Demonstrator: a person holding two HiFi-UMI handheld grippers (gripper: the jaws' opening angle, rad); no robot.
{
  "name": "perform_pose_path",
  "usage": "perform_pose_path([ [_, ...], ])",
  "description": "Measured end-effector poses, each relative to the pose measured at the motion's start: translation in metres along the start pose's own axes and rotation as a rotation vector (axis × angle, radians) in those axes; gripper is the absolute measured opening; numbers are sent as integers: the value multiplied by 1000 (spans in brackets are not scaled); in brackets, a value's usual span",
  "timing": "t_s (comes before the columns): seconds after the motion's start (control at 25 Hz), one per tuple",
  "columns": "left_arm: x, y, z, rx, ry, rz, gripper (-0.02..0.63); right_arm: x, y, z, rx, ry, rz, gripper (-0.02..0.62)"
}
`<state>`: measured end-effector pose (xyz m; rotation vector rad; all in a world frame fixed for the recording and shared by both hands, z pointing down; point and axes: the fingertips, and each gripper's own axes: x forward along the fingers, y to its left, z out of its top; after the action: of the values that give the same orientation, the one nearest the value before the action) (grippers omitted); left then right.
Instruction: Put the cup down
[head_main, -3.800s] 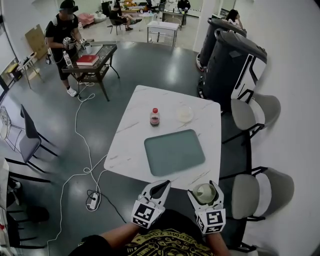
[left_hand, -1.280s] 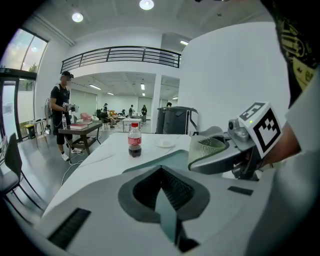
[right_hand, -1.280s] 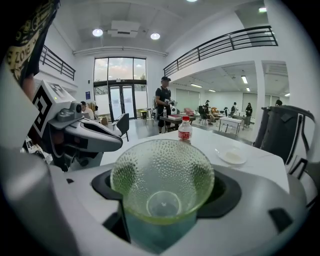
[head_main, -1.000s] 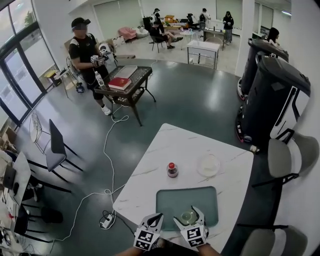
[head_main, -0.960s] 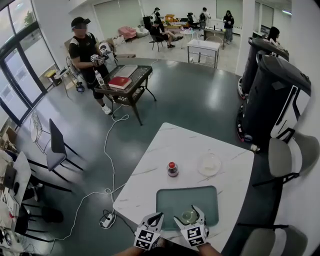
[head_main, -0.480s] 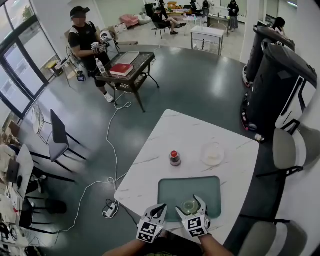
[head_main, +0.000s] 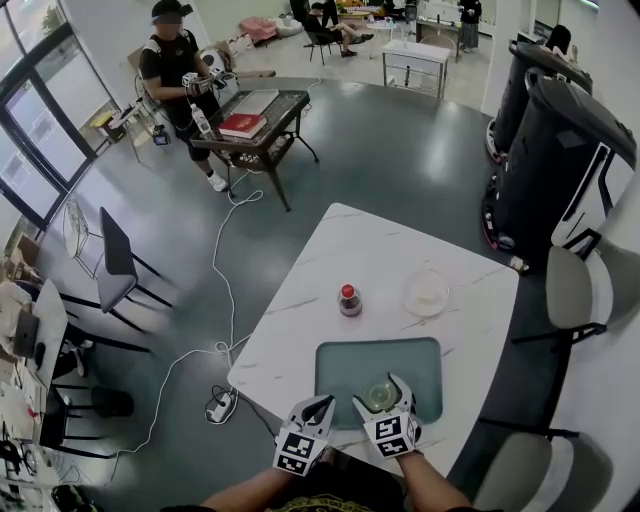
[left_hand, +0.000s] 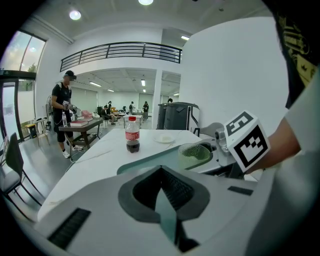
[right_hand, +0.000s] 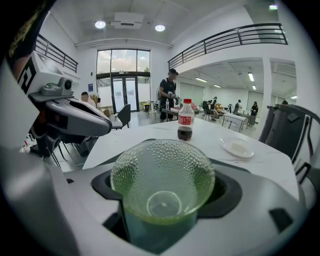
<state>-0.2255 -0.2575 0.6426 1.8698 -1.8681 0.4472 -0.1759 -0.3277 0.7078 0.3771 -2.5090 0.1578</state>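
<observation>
From the head view, the right gripper (head_main: 379, 392) holds the cup (head_main: 380, 395) over the near part of the green tray (head_main: 345, 365), by the tray's edge closest to the person. The left gripper (head_main: 322, 404) waits just off that same edge, over the white table (head_main: 290, 330). The bottle (head_main: 349, 299) and a small dish (head_main: 426, 292) stand well beyond the tray's far side. The likely risk is placement: so near the tray's front rim, the base could land half on the rim and leave the cup tilted, or tip it toward the table edge. In the left gripper view, the left gripper's jaws meet with nothing between them, and the cup (left_hand: 194, 154) sits just beside it above the tray's near rim. A careless sideways move could knock it. Whether the base touches the tray cannot be told. In the right gripper view, the jaws clamp the lower body of the upright, pebbled green glass cup (right_hand: 162, 180), opened only to its width. If they part while the base is off the tray, the glass would drop.
</observation>
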Motion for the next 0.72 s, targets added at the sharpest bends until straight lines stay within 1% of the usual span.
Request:
perform_pose_path([
  [0.2,-3,-1,0,-4,-2,5,-5,4,-1,-8,-9,25,3,397],
  [0.48,0,-5,1,-10,-11,5,-5,5,-6,-8,-9,20,5,397],
  [0.72,0,-9,1,-20,-20,7,-5,6,-3,-11,-15,8,44,397],
])
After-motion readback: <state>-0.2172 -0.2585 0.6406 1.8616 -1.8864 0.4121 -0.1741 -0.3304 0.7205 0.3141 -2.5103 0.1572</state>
